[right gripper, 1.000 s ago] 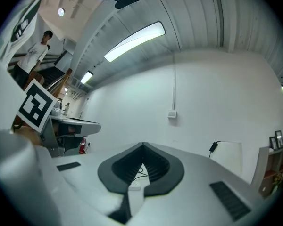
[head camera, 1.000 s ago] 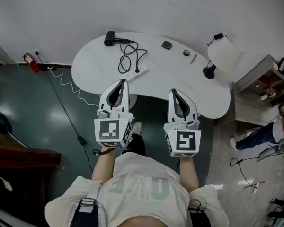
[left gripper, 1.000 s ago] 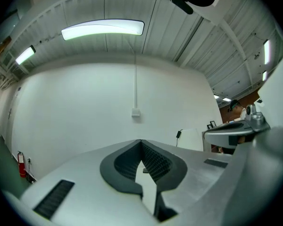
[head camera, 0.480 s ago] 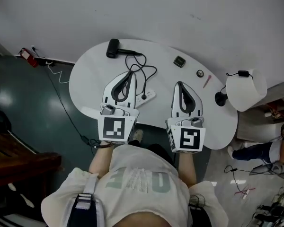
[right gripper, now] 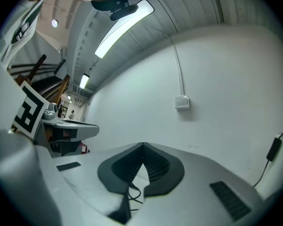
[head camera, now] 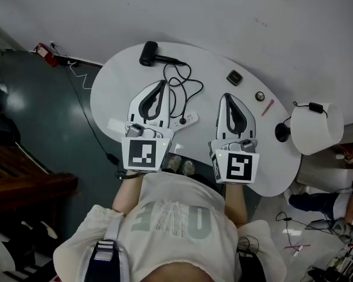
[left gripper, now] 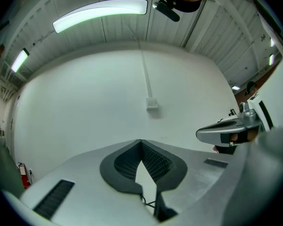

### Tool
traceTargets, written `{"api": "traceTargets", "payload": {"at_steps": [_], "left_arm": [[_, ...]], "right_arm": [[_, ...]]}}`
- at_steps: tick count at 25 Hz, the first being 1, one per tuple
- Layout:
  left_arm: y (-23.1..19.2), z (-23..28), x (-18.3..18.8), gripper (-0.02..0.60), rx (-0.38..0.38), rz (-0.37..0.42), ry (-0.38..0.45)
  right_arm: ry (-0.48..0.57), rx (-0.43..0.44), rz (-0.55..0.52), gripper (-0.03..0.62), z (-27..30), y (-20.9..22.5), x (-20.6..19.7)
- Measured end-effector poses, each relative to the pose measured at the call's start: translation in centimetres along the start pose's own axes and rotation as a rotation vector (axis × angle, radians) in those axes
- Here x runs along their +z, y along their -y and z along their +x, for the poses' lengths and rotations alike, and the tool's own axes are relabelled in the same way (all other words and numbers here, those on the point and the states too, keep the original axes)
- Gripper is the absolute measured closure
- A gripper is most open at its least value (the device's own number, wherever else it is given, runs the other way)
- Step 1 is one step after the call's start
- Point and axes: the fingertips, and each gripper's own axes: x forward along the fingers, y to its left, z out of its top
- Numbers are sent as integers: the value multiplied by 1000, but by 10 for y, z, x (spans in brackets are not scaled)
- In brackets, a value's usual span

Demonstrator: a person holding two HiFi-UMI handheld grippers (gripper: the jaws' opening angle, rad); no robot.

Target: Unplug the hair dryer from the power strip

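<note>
1. Approach step, by my reading: the left gripper (head camera: 162, 84) and right gripper (head camera: 226, 97) are hovering side by side over the surface (head camera: 120, 84), touching nothing.
2. Both sets of jaws are sitting pressed together, empty.
3. The hair dryer (head camera: 148, 53) is lying at the far edge. Its cord (head camera: 185, 87) is looping down to the power strip (head camera: 187, 120) between the grippers.
4. Next move is likely calling for one gripper to open onto the plug while the other is pinning the strip.
</note>
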Motion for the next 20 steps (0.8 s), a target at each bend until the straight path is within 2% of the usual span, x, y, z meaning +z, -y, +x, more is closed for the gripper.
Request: {"api": "traceTargets", "payload": {"at_steps": [3, 5, 6, 7, 11, 12, 16, 20], "left_arm": [[-2, 0, -3, 575, 14, -1, -18], [-1, 2, -11, 575, -21, -11, -62], [2, 5, -18, 542, -62, -17, -95], [6, 6, -27, 478, -111, -17, -134], [24, -1, -96, 460, -317, 32, -382], [28, -6, -119, 425, -360, 36, -454], [40, -32, -200, 396, -458, 78, -701], [58, -57, -270, 337, -579, 196, -928]], "right_arm": [[-3, 25, 16, 591, 6, 0, -3], [0, 39, 25, 591, 9, 1, -4], [2, 44, 26, 591, 11, 1, -3], [3, 49, 29, 591, 13, 1, -4], [-12, 78, 40, 591, 16, -5, -10], [-18, 84, 38, 591, 16, -8, -12], [-47, 115, 42, 591, 16, -17, -21], [-76, 142, 29, 591, 17, -21, -31]]}}
